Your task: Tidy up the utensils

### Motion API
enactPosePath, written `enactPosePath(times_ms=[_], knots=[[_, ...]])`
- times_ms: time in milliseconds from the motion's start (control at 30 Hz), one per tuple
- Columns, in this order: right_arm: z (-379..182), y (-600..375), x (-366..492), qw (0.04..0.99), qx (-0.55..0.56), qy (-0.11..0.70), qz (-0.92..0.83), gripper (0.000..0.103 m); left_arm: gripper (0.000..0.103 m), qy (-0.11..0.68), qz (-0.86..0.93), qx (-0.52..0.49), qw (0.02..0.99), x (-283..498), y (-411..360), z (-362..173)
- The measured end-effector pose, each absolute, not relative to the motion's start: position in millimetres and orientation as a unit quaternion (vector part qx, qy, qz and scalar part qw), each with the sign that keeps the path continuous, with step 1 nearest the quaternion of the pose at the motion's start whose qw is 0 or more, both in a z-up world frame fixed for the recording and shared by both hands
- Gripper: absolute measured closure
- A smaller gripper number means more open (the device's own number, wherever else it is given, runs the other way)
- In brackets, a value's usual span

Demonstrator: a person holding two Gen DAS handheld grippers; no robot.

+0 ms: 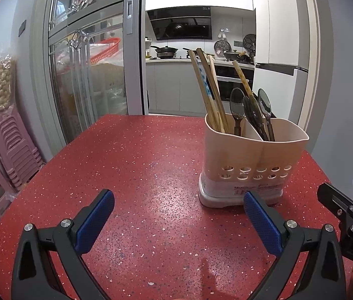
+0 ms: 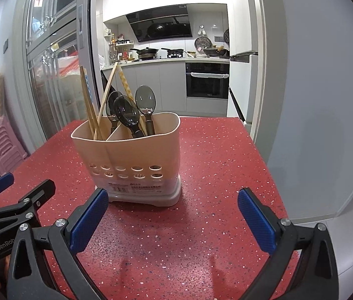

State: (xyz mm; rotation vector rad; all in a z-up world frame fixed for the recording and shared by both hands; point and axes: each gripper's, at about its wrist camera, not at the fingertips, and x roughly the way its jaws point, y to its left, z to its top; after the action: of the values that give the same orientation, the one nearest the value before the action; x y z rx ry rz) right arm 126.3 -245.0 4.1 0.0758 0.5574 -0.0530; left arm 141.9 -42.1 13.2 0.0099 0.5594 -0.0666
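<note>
Red table (image 2: 214, 150) bears divided holder (image 2: 126, 155) containing chopsticks (image 2: 89, 105), spoons (image 2: 126, 112).

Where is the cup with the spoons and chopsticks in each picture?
Left wrist view: the utensil holder stands right of centre on the red table.
Right wrist view: the utensil holder stands left of centre.
Shared landmark: the black oven in the kitchen behind.

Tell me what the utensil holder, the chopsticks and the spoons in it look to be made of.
Utensil holder: matte beige plastic, judging by its thin moulded walls and punched oval holes, on a paler base.
Chopsticks: probably bamboo or wood, pale tan and dull; some carry printed patterns.
Spoons: glossy dark bowls with bright reflections, either polished metal or shiny plastic; the pictures do not settle which.
</note>
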Motion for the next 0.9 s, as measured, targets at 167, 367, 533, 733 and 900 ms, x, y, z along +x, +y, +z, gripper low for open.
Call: enactPosePath(times_ms=[167,367,533,733,900], knots=[[4.5,-244.8,126.5,0.960,0.040,0.276,-0.026,0.000,0.000,0.277,-0.032,0.005,0.960,142.1,-41.8,15.1],[4.8,-245.3,126.8,0.960,0.041,0.276,-0.026,0.000,0.000,0.279,-0.034,0.008,0.960,141.8,-43.6,15.0],[4.8,-245.1,126.8,0.960,0.041,0.276,-0.026,0.000,0.000,0.279,-0.035,0.008,0.960,140.8,-43.4,15.7],[4.5,-244.9,127.0,0.960,0.041,0.276,-0.025,0.000,0.000,0.280,-0.035,0.007,0.959,141.3,-43.7,15.8],[4.3,-244.9,127.3,0.960,0.041,0.275,-0.025,0.000,0.000,0.282,-0.036,0.008,0.959,141.7,-43.8,14.5]])
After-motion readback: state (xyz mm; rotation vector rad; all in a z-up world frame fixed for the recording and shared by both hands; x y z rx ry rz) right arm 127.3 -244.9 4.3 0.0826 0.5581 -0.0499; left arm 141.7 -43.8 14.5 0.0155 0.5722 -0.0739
